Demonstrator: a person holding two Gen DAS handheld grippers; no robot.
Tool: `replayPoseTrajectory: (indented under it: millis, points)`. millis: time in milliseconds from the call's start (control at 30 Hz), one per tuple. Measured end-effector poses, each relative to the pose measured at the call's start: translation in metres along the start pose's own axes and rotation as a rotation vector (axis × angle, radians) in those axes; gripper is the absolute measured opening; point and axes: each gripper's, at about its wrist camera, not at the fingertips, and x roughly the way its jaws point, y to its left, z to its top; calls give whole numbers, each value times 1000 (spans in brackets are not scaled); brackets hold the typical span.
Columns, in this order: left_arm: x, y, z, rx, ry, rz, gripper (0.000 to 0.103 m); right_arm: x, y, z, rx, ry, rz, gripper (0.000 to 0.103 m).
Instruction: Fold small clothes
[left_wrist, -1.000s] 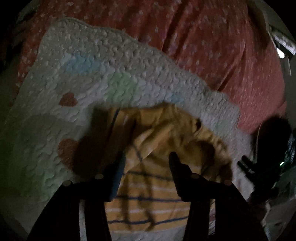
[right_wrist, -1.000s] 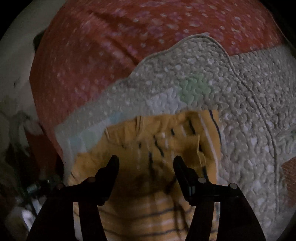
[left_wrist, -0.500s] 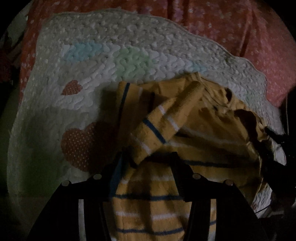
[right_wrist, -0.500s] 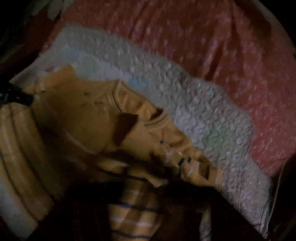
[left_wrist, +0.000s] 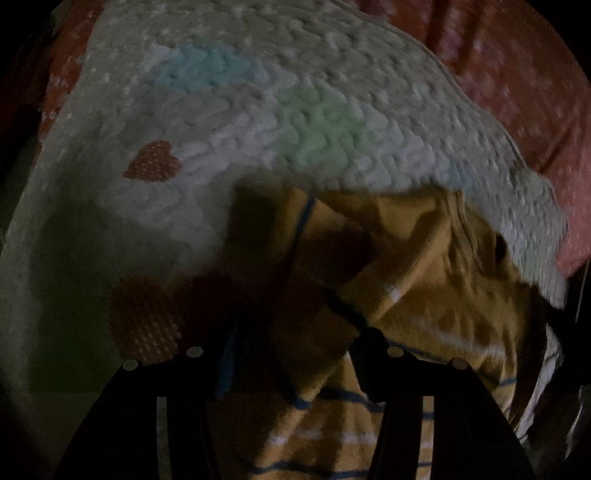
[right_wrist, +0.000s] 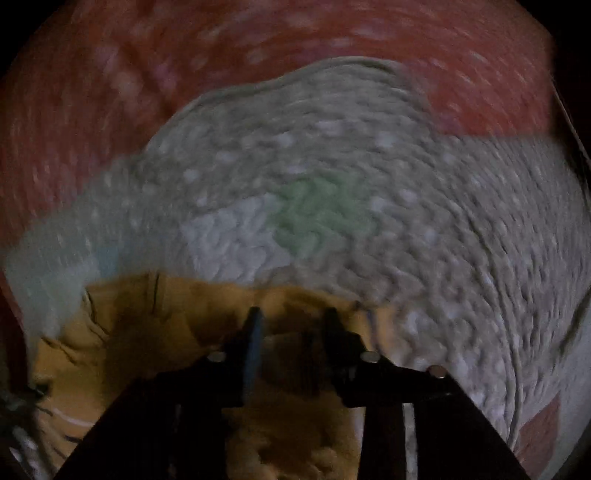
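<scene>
On quilted mat (left_wrist: 258, 110): yellow striped baby top (left_wrist: 424, 280), mid-fold.
Left gripper (left_wrist: 295, 354) spread; right gripper (right_wrist: 293, 325) spread narrower, 6 o'clock over fabric; pinch edges squarely.

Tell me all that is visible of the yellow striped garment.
The yellow striped garment looks like soft knit, mustard with thin blue and white stripes. It lies crumpled and partly folded on the white quilted mat, one striped flap turned across its middle. The left gripper and the right gripper both hang over it; whether either grips it is unclear.
</scene>
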Motion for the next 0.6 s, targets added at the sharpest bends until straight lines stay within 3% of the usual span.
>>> replayPoseTrajectory:
  millis: [133, 300, 467, 600]
  points:
    - [-14, 7, 10, -27, -33, 11, 52, -33, -19, -9, 6, -40, 52, 48]
    - [-31, 12, 2, -28, -56, 18, 52, -66, -22, -48, -55, -31, 99, 56]
    - [-46, 34, -21, -67, -41, -39, 52, -79, -33, -96, -6, 3, 169, 60]
    - [-60, 45, -60, -24, -11, -108, 56, -86, -36, -134, 30, 31, 233, 63]
